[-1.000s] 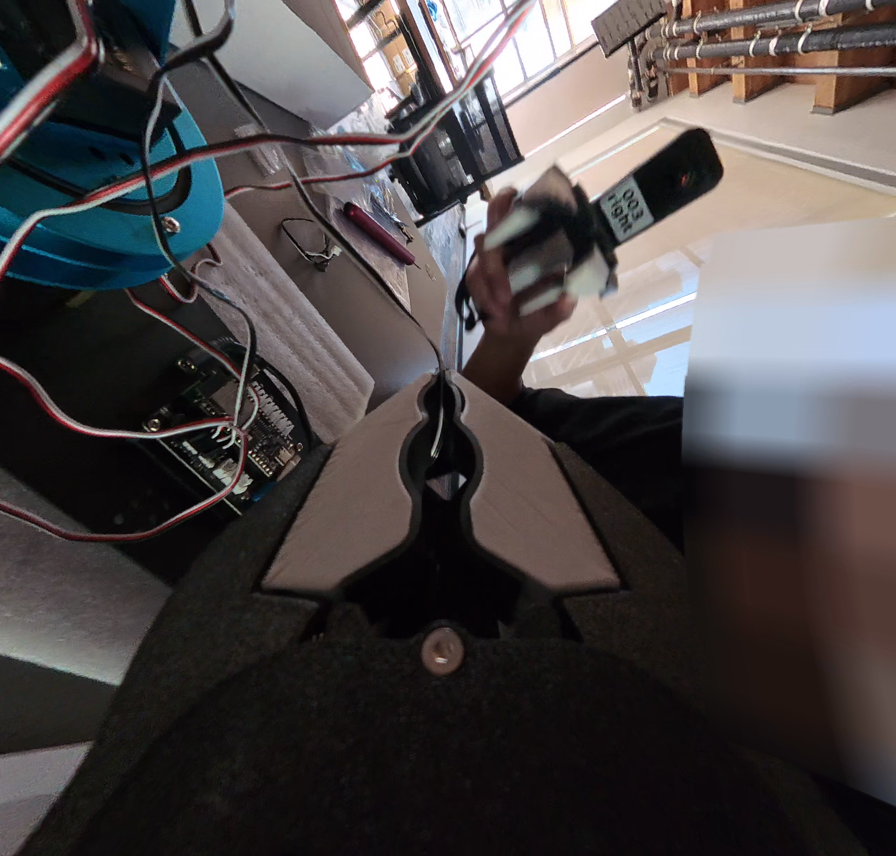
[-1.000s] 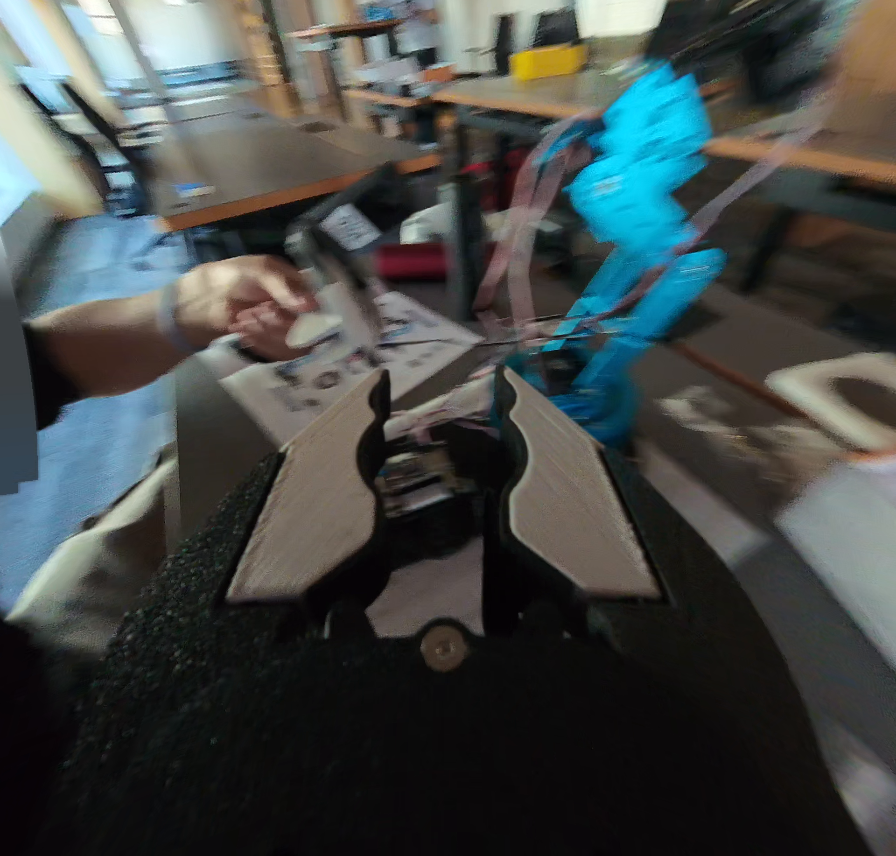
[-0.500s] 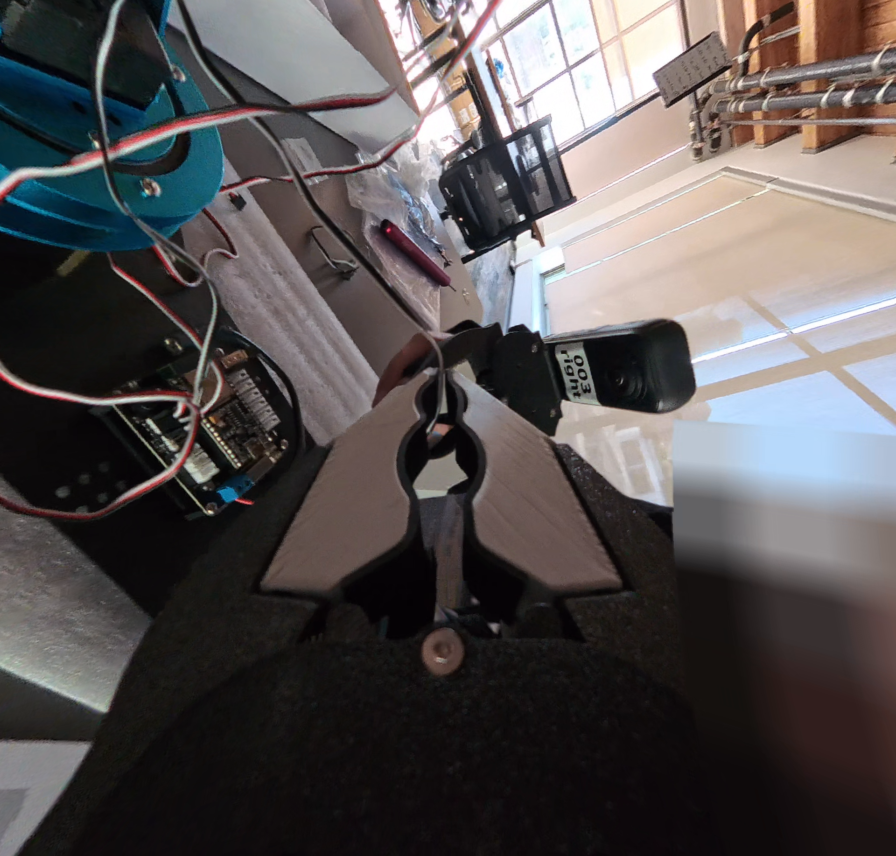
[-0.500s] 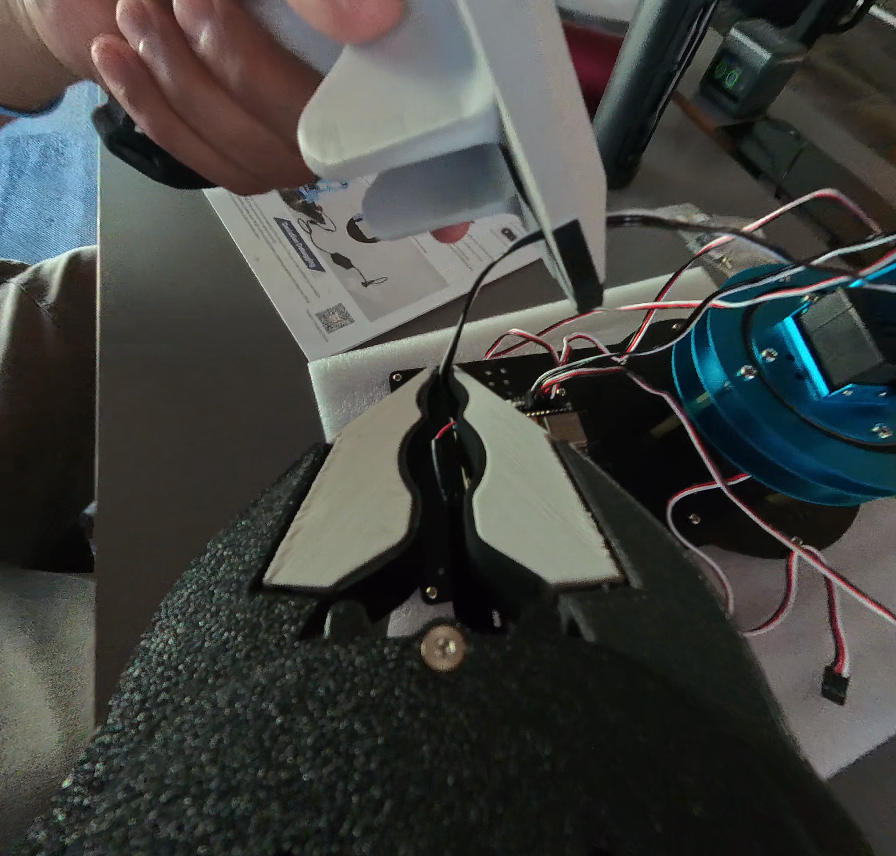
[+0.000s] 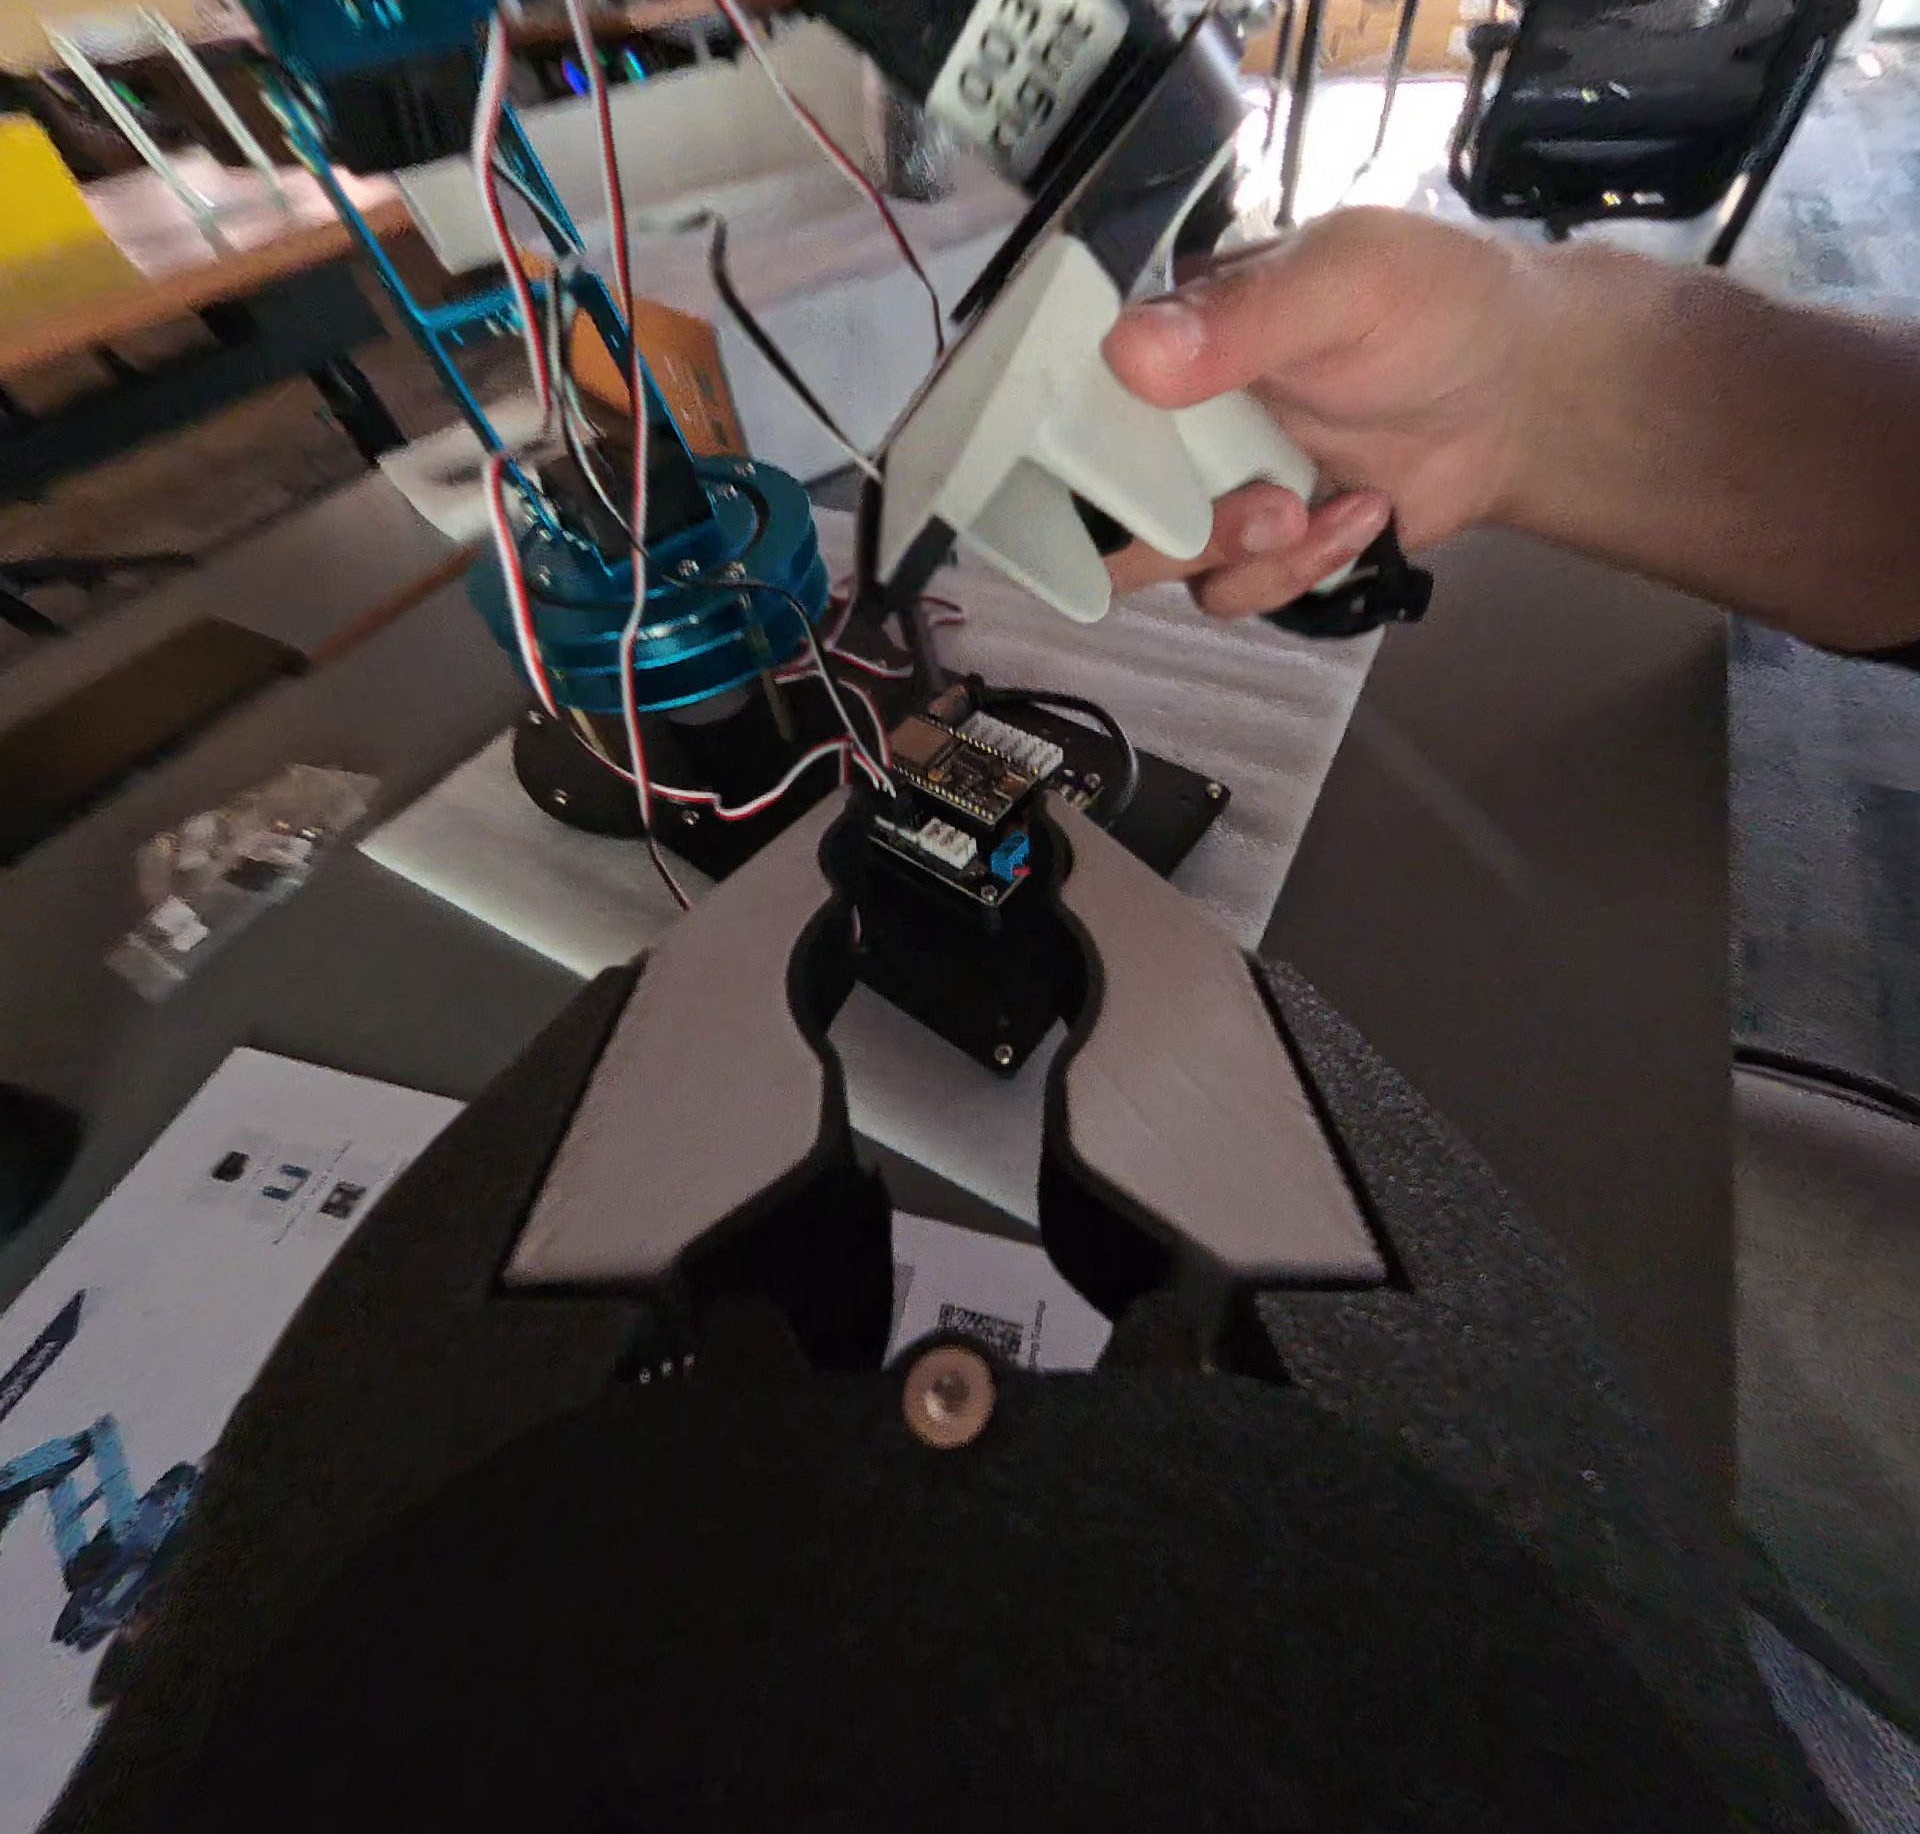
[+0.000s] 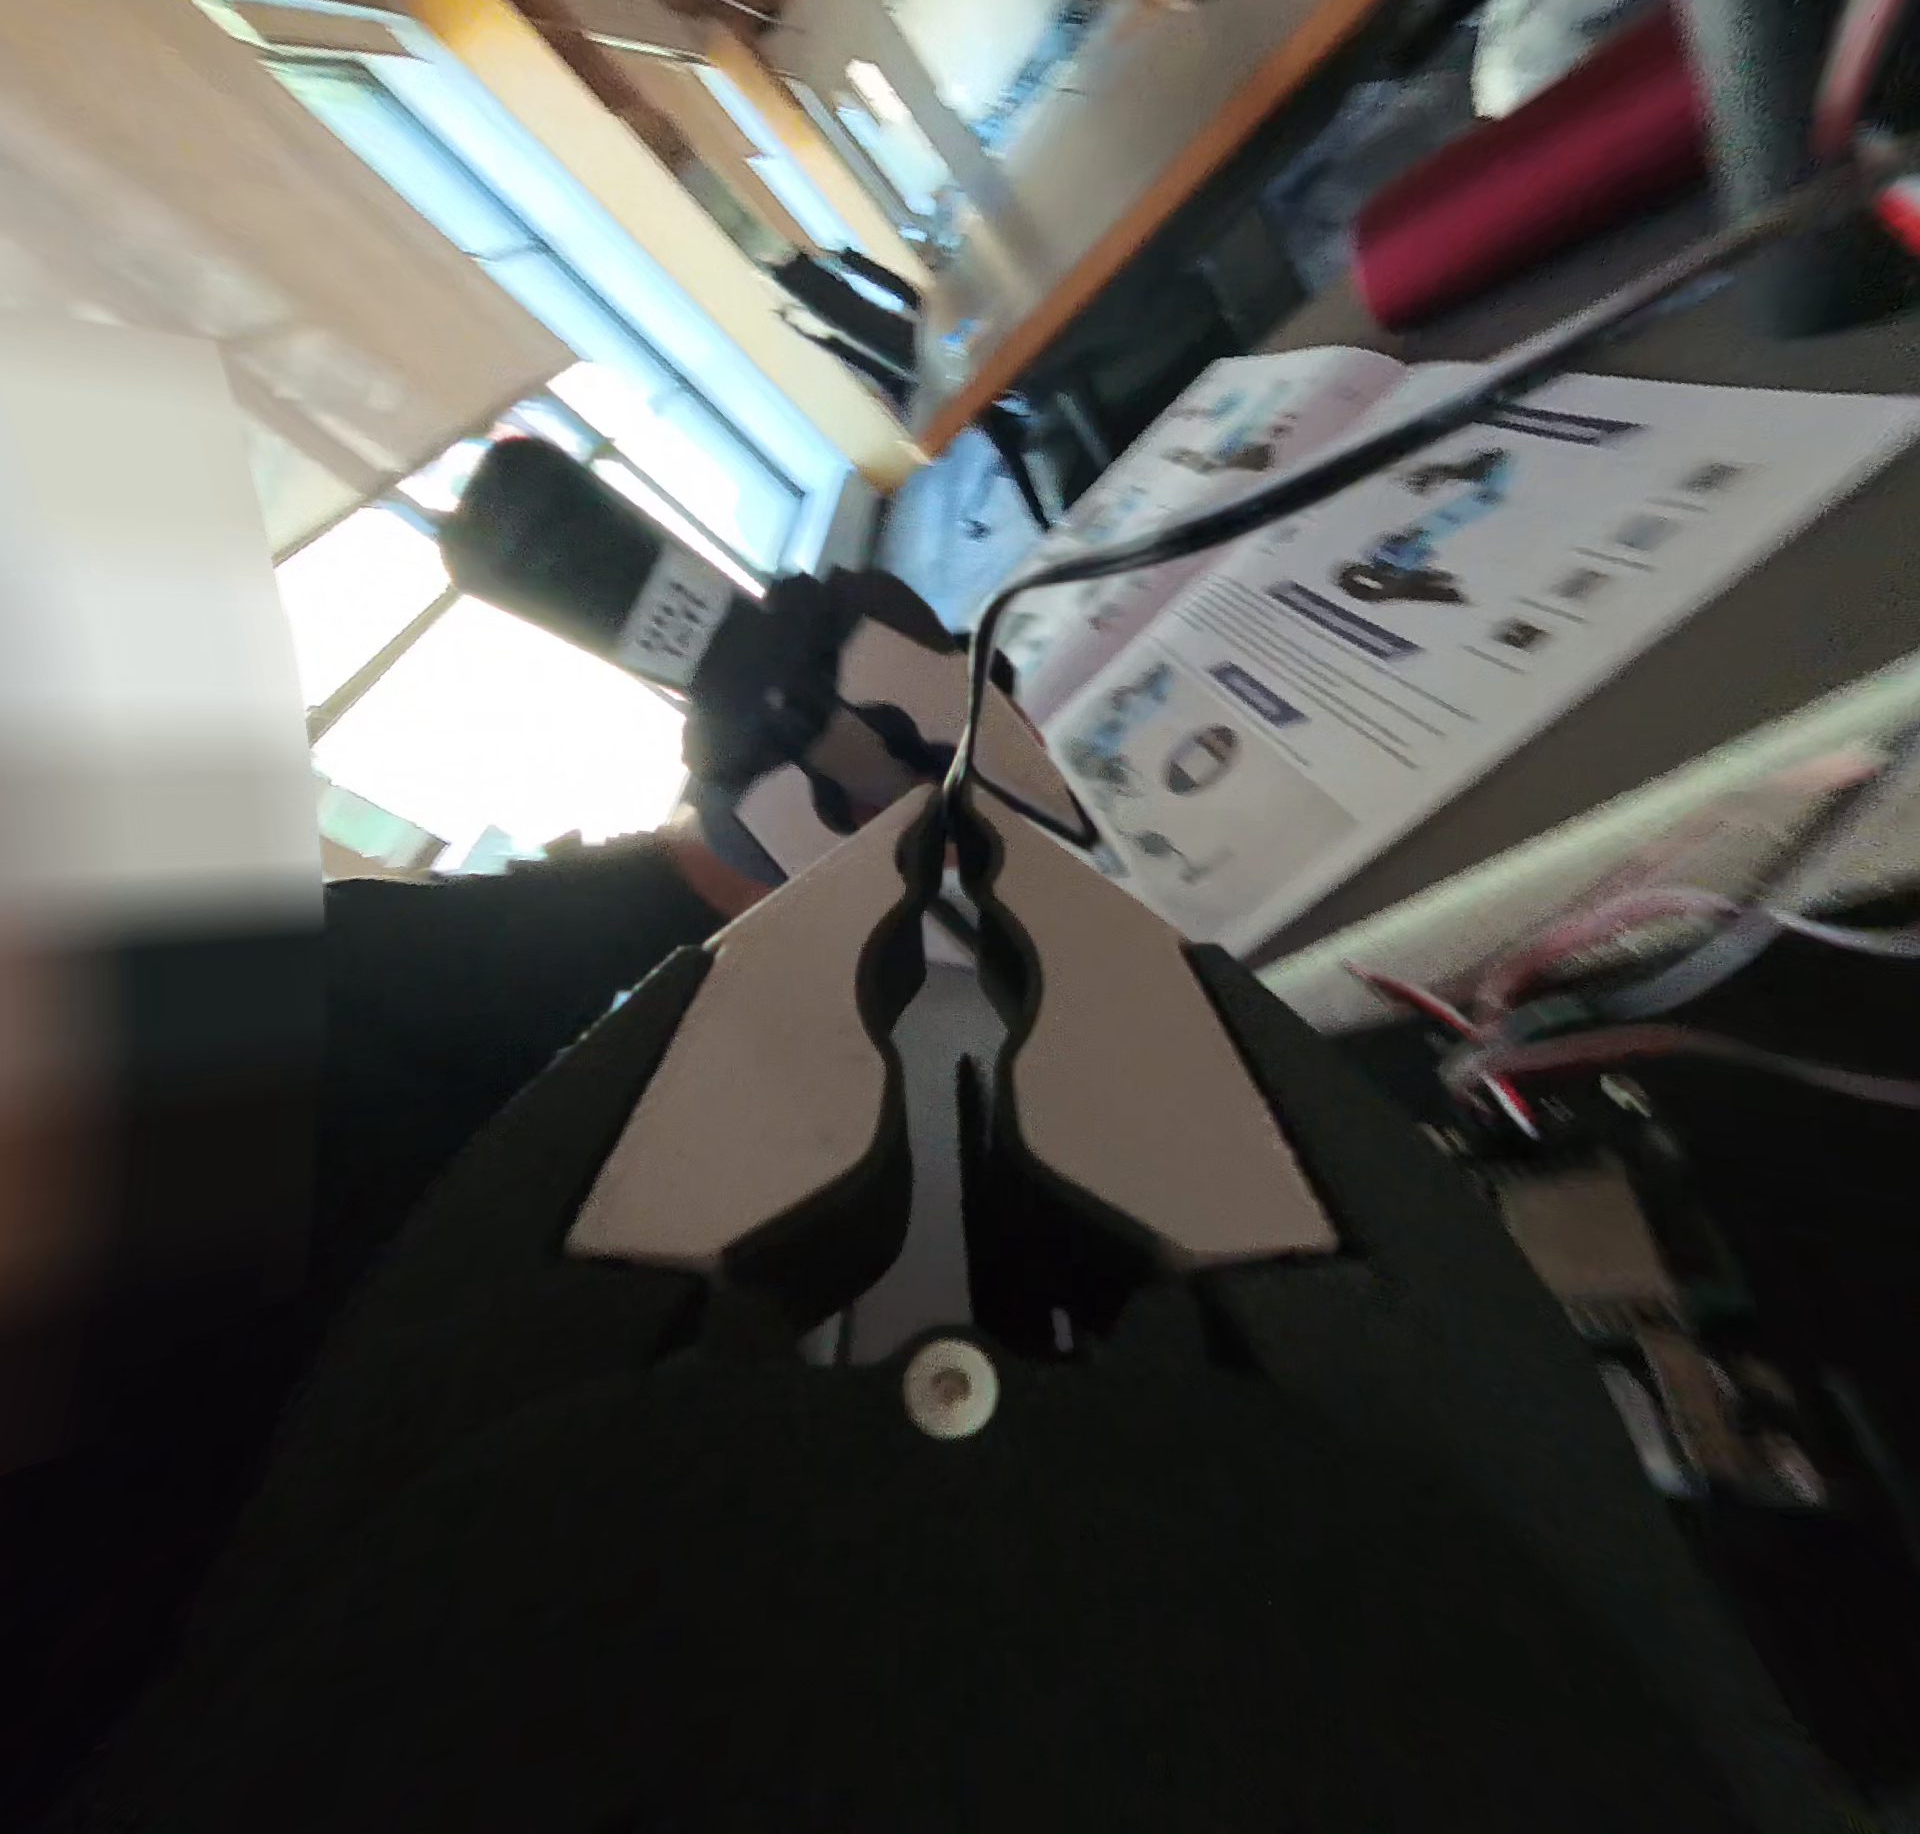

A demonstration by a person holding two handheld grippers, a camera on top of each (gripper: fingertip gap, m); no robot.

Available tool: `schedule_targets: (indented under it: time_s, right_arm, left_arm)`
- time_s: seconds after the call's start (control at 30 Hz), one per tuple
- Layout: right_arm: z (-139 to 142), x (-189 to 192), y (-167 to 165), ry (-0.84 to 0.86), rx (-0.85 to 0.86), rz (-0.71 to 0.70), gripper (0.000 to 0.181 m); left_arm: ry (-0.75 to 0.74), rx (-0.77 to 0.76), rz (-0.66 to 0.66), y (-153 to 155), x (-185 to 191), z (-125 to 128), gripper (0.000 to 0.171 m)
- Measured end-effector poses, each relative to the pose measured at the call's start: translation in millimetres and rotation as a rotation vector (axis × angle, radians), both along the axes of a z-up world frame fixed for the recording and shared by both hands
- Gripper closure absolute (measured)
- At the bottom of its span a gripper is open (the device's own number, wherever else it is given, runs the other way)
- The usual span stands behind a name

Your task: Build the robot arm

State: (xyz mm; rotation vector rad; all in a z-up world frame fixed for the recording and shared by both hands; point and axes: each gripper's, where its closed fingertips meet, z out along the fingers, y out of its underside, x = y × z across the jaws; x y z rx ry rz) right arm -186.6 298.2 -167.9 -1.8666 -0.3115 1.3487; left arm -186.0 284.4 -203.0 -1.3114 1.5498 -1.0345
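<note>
My left gripper (image 5: 940, 834) is open and empty, its fingertips on either side of a small black circuit board (image 5: 966, 776) with white connectors. The board sits on a black base plate (image 5: 1174, 797) beside a blue metal robot-arm base (image 5: 644, 579) strung with red, white and black wires (image 5: 520, 257). My right gripper (image 6: 951, 797) is shut on a thin black wire (image 6: 1247, 527). A hand (image 5: 1382, 382) holds it, and it shows in the left wrist view (image 5: 899, 558) above the board. The left gripper (image 6: 904, 735) shows just beyond it, jaws apart.
A white foam sheet (image 5: 1226, 683) lies under the base plate on a dark table (image 5: 1507, 849). A printed instruction sheet (image 5: 208, 1265) lies at the front left and also shows in the right wrist view (image 6: 1455, 589). A clear bag of small parts (image 5: 229, 849) lies left. A black chair (image 5: 1662, 70) stands behind. Only a small space, under 4 cm, lies between the two pairs of fingers.
My left gripper, shut on a thin wire before, has opened and swung down over the circuit board. My right gripper closed on the black wire and still holds it, now turned toward the left gripper.
</note>
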Motion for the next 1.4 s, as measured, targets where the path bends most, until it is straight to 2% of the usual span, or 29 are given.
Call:
schedule_targets:
  time_s: [0.03,0.1,0.2,0.27,0.33,0.43,0.53,0.63,0.73,0.77,0.87,1.03,1.13,1.27,1.33,1.4]
  right_arm:
    - [8,-5,1,0.057,0.019,0.023,0.181]
    - [19,-12,3,0.142,0.042,0.051,0.181]
    - [21,-18,5,0.135,0.09,0.042,0.181]
    - [18,-22,3,0.094,0.115,0.058,0.181]
    - [20,-22,2,0.11,0.123,0.053,0.181]
    - [17,-19,2,0.106,0.128,0.051,0.181]
    - [14,-15,5,0.071,0.153,0.016,0.18]
    - [8,-13,3,0.024,0.101,-0.019,0.151]
    - [8,-13,0,0.036,0.097,-0.066,0.161]
    - [10,-13,-2,0.051,0.096,-0.068,0.159]
    - [15,-15,-2,0.102,0.091,-0.063,0.16]
    - [14,-11,1,0.072,0.095,-0.084,0.17]
    - [11,-11,2,0.039,0.081,-0.098,0.169]
    - [2,-8,3,-0.068,0.081,-0.147,0.171]
    - [-9,4,6,-0.179,0.077,-0.212,0.175]
    - [-21,31,6,-0.307,0.054,-0.333,0.175]
  left_arm:
    - [-0.034,0.007,0.023,0,-1,4,0.142]
    - [-0.091,-0.074,0.06,4,-3,14,0.142]
    - [-0.177,-0.28,-0.011,2,-7,38,0.142]
    - [-0.201,-0.319,-0.038,4,-8,46,0.161]
    - [-0.207,-0.284,-0.052,4,-8,47,0.168]
    - [-0.195,-0.201,-0.057,1,-6,44,0.17]
    - [-0.189,-0.011,-0.015,5,-5,41,0.171]
    - [-0.209,0.284,0.071,14,-5,43,0.171]
    - [-0.227,0.449,0.081,11,-4,50,0.171]
    - [-0.22,0.489,0.075,10,-3,49,0.17]
    - [-0.232,0.577,0.046,6,1,48,0.17]
    - [-0.234,0.684,0.037,6,5,48,0.17]
    - [-0.23,0.775,0.048,8,5,46,0.17]
    - [-0.18,0.793,0.075,10,8,36,0.169]
    - [-0.092,0.678,0.136,19,8,22,0.163]
    - [0.034,0.477,0.168,25,2,-6,0.16]
